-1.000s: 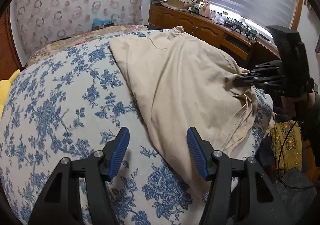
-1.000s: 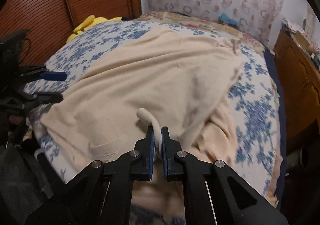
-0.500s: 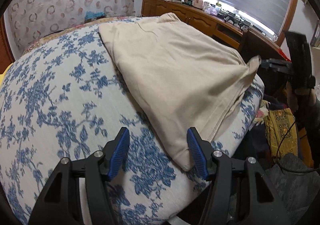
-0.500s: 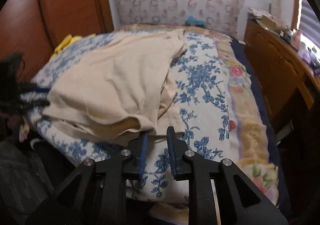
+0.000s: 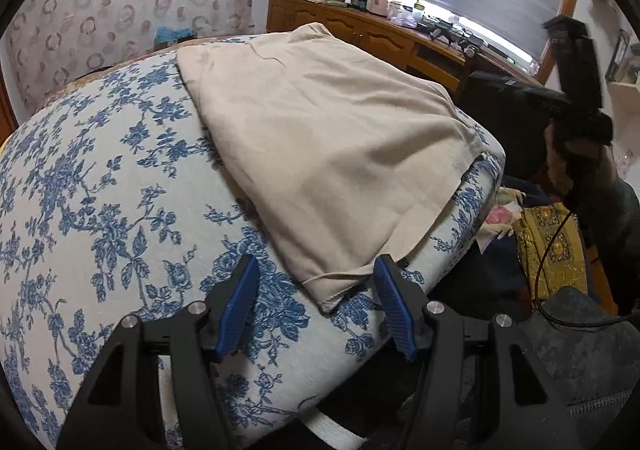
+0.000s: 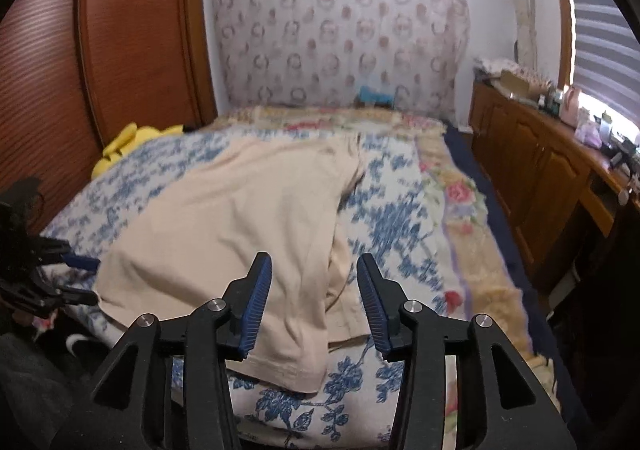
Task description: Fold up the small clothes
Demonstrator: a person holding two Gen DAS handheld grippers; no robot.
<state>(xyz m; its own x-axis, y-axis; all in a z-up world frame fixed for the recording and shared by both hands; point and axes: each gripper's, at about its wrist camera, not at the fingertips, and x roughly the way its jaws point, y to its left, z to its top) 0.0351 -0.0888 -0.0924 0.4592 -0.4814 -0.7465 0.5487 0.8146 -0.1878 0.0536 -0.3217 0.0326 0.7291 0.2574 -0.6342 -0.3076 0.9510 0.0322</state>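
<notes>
the left gripper is nearest in its own view. its blue jaws stand about half open, with nothing held. the near corner of the beige cloth lies just past them, between the two tips but not pinched.

in the right wrist view the right gripper is letting go. its jaws are opening right now. the cloth lies under and between them, but the pads do not press on it.

the cloth is on the bed, which has a blue flower cover. it lies flat, folded over on itself, with its near edge close to the edge of the bed. farther back are a yellow soft toy on the left, a wooden cupboard on the right, and a curtain on the far wall.

i think one fold has just been laid down and the cloth is being let go. the next move likely needs both grippers to find new edges or corners, close on them, and fold the cloth smaller.

a second ago the right gripper was shut tight on a bunch of the cloth, and the cloth looked lumpy. now it looks smooth. the left gripper is open as much as it was.
</notes>
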